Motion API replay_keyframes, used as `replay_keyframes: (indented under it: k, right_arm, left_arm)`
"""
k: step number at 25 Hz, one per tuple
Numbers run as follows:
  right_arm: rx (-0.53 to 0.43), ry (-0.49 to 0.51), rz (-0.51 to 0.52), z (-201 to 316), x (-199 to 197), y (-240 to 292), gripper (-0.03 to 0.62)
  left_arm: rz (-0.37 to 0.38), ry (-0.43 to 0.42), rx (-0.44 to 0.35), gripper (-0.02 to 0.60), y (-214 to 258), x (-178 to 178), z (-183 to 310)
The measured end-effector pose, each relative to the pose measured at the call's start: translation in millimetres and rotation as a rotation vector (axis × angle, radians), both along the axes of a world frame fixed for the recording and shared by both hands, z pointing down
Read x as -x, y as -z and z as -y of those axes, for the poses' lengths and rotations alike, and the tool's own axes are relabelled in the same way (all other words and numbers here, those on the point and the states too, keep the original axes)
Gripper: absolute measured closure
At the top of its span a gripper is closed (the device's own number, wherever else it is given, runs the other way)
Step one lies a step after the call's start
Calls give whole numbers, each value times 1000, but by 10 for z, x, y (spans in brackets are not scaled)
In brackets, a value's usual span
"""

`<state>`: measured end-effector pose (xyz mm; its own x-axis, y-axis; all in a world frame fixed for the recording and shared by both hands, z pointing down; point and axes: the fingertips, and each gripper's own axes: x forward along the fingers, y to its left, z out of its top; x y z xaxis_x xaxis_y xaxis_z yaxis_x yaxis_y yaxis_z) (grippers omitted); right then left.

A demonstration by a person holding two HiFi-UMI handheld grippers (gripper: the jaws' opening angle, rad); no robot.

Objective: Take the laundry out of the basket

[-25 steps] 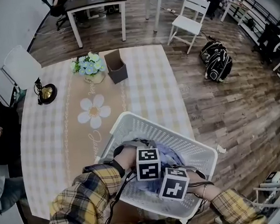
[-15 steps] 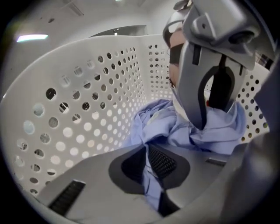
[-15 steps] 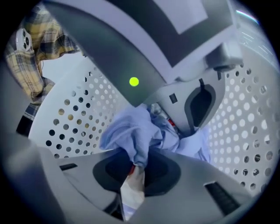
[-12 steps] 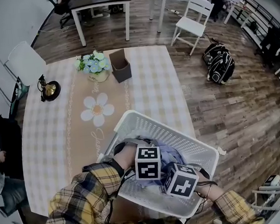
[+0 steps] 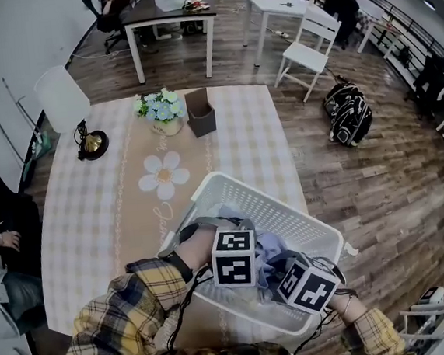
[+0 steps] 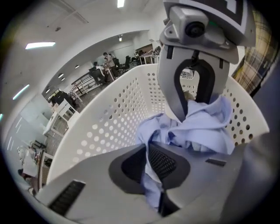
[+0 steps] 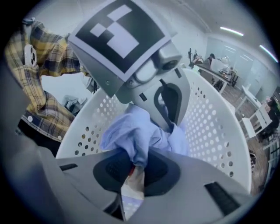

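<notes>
With the left gripper (image 6: 148,175) and right gripper (image 7: 134,171), jaws just closed, each pinching the pale blue shirt (image 6: 205,127), raise both evenly until its folds clear the laundry basket's (image 6: 109,118) rim.

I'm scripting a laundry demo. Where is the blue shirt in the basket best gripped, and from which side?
Pinch a raised fold of the crumpled blue shirt from above: walls of the basket block the sides. The left gripper and right gripper have just closed on such folds.
</notes>
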<state>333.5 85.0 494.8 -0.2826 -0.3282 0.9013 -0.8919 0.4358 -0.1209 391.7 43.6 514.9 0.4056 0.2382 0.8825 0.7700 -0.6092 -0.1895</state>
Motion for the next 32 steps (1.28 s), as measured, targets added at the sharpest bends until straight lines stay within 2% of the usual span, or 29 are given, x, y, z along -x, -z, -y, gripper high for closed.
replay_keyframes:
  k: [8,16,23,32]
  right_arm:
    - [-188,-149,-10,-53,-84,620,513]
    - [-430,-285,16,-102,-104,1274,514]
    - [-559,-248,14,2,156,1797,514]
    - [-680,-122,27,641,1035,2410,514]
  left_arm:
    - [-110,96,-14,525,605,192,17]
    - [-229,245,24,525,1231,488,-79]
    - [-328,389,73,525,1755,880,-58]
    - [-472,561,128,525,2355,1804,476]
